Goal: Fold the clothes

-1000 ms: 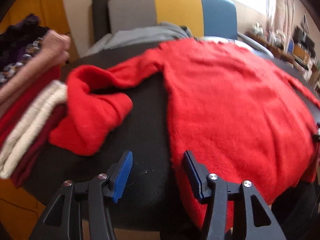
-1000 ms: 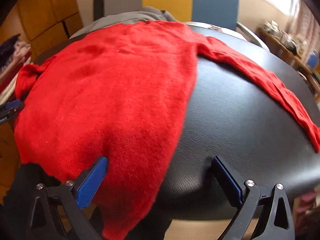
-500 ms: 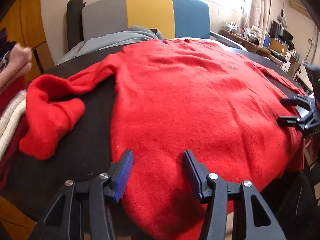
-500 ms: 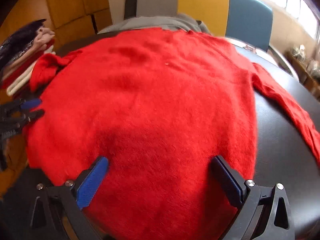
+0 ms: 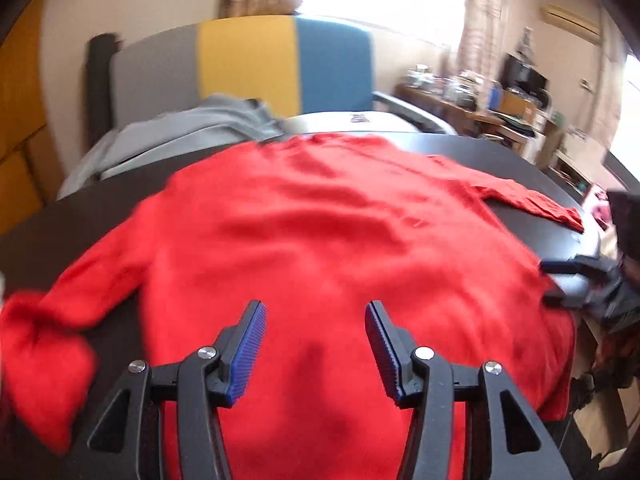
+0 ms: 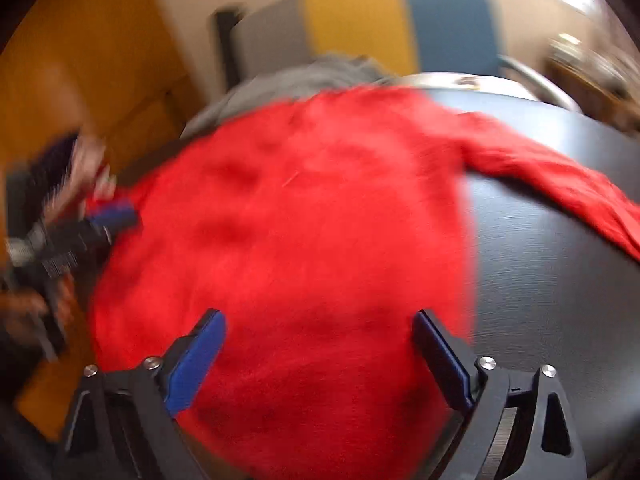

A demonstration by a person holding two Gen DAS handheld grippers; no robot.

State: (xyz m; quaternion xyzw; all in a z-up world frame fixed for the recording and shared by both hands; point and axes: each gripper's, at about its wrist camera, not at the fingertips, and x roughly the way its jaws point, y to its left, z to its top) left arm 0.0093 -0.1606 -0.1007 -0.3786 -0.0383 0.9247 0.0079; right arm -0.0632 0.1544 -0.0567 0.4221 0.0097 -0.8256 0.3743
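My left claw spread open above the red sweater's near hem, my right claw wide, closing over the hem, nothing pinched, fuzzy sweater flat on the black table, sleeves outstretched.

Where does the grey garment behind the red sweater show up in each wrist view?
Left wrist: the grey garment lies upper left, past the red sweater, below the chair's grey panel.
Right wrist: the grey garment lies upper centre-left, blurred, just past the sweater's far edge.
Shared landmark: the grey, yellow and blue chair back.
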